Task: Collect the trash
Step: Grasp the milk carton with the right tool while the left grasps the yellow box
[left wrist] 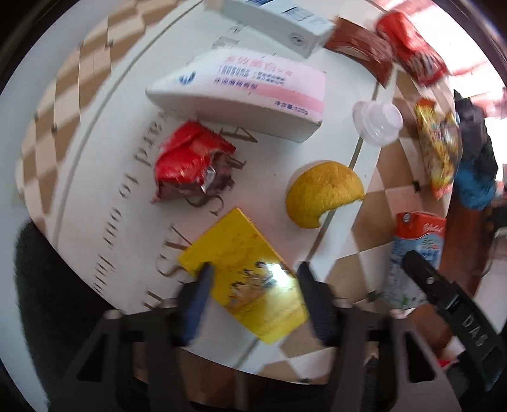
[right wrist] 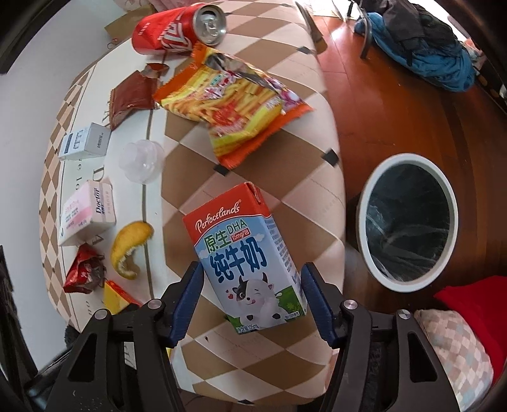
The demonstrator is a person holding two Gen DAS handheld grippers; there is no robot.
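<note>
The right gripper (right wrist: 252, 285) has its blue-padded fingers (right wrist: 190, 294) set to either side of a small blue-and-white milk carton with a red top (right wrist: 244, 250). The carton stands between the pads, tilted, on the checked brown-and-cream tablecloth (right wrist: 253, 348); a narrow gap seems to show at each side, so whether the pads actually press on it cannot be told. To the right, down on the red-brown wooden floor (right wrist: 364, 104), stands a round white-rimmed waste bin lined with a dark bag (right wrist: 408, 218).

The left gripper (left wrist: 253, 279) is spread wide around a flat yellow box (left wrist: 244, 272). The box lies on the table between its fingers (left wrist: 196, 301), and neither finger clearly touches it.

Just beyond the yellow box lie a curled yellow piece of citrus peel (left wrist: 323, 193) and a crumpled red foil wrapper (left wrist: 190, 161), apart from each other. Farther on sits a long pink-and-white toothpaste box (left wrist: 240, 92), and beside it, to the right, a clear plastic cup on its side (left wrist: 377, 122).

Beyond these, in the right wrist view, lie a small white-and-grey box (right wrist: 85, 141), a torn brown wrapper (right wrist: 130, 96) and a yellow-and-orange crisp bag printed with fries (right wrist: 231, 107). Farthest off, a red drink can (right wrist: 177, 28) lies on its side, its open end up against the bag's top edge.
</note>
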